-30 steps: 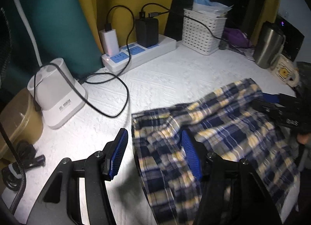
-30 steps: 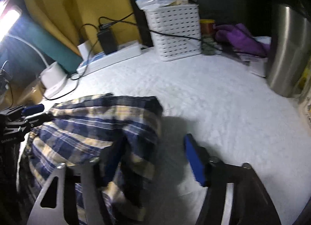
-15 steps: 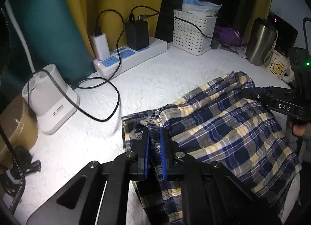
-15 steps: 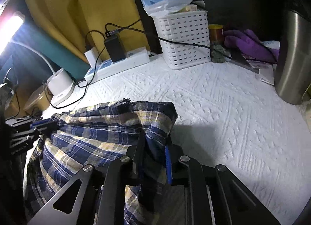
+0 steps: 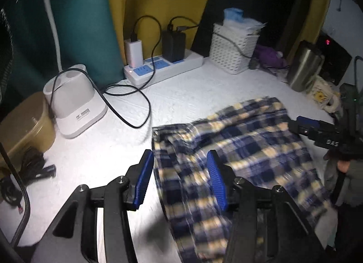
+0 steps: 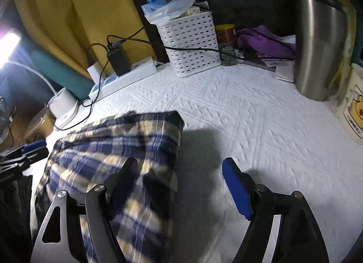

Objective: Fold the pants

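Both the left hand-held gripper [image 5: 180,178] and right hand-held gripper [image 6: 181,191] have just opened, releasing the plaid pants [image 5: 238,149] onto the white surface [image 6: 249,115]; 1 fold looks laid.

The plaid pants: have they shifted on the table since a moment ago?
Yes. The plaid pants have been drawn back from the power strip, and both grippers' jaws have just been opening off them.
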